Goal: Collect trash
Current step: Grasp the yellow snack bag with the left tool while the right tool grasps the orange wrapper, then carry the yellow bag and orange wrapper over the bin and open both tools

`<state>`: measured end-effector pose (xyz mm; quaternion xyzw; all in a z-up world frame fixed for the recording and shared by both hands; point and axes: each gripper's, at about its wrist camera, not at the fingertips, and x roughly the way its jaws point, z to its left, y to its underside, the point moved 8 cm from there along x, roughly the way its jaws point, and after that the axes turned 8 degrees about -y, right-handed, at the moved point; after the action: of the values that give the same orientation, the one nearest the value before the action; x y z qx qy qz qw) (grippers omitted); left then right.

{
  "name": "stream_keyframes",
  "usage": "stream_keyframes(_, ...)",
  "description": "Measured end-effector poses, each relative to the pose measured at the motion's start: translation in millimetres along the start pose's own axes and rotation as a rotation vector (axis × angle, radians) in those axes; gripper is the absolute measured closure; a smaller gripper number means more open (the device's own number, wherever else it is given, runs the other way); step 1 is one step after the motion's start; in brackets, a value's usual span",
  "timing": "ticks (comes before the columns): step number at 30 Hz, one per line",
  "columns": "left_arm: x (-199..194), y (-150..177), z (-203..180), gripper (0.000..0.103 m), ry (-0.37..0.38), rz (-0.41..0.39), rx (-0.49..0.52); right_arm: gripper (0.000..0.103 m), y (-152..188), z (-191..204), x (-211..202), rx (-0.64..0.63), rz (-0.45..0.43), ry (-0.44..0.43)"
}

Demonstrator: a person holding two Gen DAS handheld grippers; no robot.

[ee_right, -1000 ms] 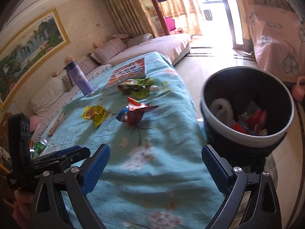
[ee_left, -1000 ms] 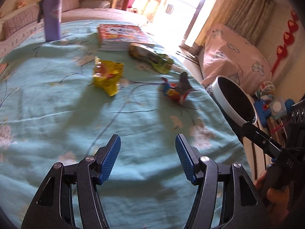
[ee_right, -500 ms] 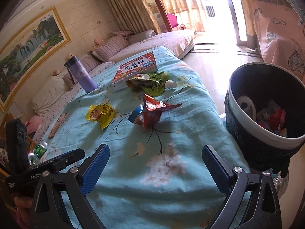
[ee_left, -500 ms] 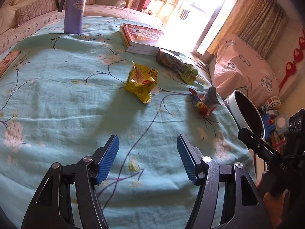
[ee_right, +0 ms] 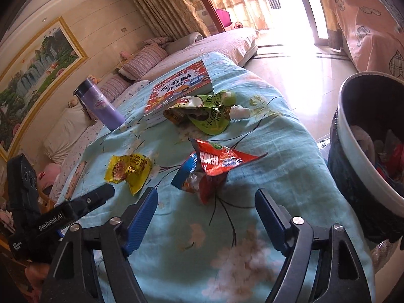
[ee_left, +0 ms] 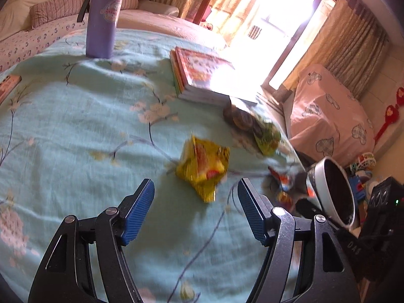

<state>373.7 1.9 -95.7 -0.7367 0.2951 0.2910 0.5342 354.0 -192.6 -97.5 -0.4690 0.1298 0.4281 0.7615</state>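
On the blue flowered bedspread [ee_right: 290, 156] lie three pieces of trash: one yellow wrapper [ee_right: 128, 169], one red and blue wrapper [ee_right: 209, 166] and one green pouch [ee_right: 202, 112] with a white cap; one purple bottle [ee_right: 101, 106] stands further back, beside one stack of books [ee_right: 179, 89]. One trash bin [ee_right: 353, 166] with several scraps inside stands at the right of the bed. The left gripper [ee_left: 195, 210] is open and holds nothing, its jaws have just been opening, the yellow wrapper just ahead; the right gripper [ee_right: 205, 221] is open and empty, its jaws have just been closing, the red and blue wrapper just ahead.
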Motion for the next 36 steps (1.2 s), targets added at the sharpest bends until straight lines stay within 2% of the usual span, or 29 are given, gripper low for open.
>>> stream_keyframes(1, 4.7, -3.9, -0.3, 0.034, -0.007, -0.001, 0.007, 0.039, -2.0, -2.6, 2.6, 0.005, -0.001, 0.009)
stream_keyframes(2, 10.6, -6.1, -1.0, 0.045, -0.01, 0.007, 0.013, 0.052, -3.1, -5.6, 5.3, 0.006, 0.001, 0.024)
stream_keyframes(3, 15.4, -6.0, -1.9, 0.055, -0.006, 0.018, 0.019, 0.058, -3.4, -8.8, 8.0, 0.006, 0.007, 0.043)
stream_keyframes(4, 21.5, -4.2, -3.6, 0.077, 0.002, 0.039, 0.03, 0.074, -3.0, -11.7, 9.7, 0.008, 0.013, 0.057)
stream_keyframes(5, 25.5, -1.5, -5.5, 0.09, 0.009, 0.056, 0.041, 0.092, -2.2, -14.9, 10.1, 0.016, 0.016, 0.06)
stream_keyframes(6, 24.8, 0.6, -5.9, 0.09, 0.004, 0.054, 0.051, 0.097, -1.0, -17.6, 8.8, 0.025, 0.015, 0.057)
stream_keyframes(8, 16.8, 4.9, -9.8, 0.092, -0.003, 0.029, 0.079, 0.099, 0.7, -19.3, 0.2, 0.021, -0.004, 0.051)
stream_keyframes(22, -52.5, 53.3, -66.5, 0.094, 0.107, -0.004, 0.171, 0.1, 16.4, -13.7, -75.7, -0.061, -0.078, 0.055)
stream_keyframes(30, -70.9, 73.0, -109.9, 0.094, 0.139, -0.013, 0.254, 0.1, 22.3, -21.5, -115.5, -0.065, -0.125, 0.077)
stream_keyframes(36, -77.6, 85.8, -137.9, 0.094, 0.139, -0.021, 0.322, 0.1, 23.9, -42.6, -142.3, -0.039, -0.17, 0.113)
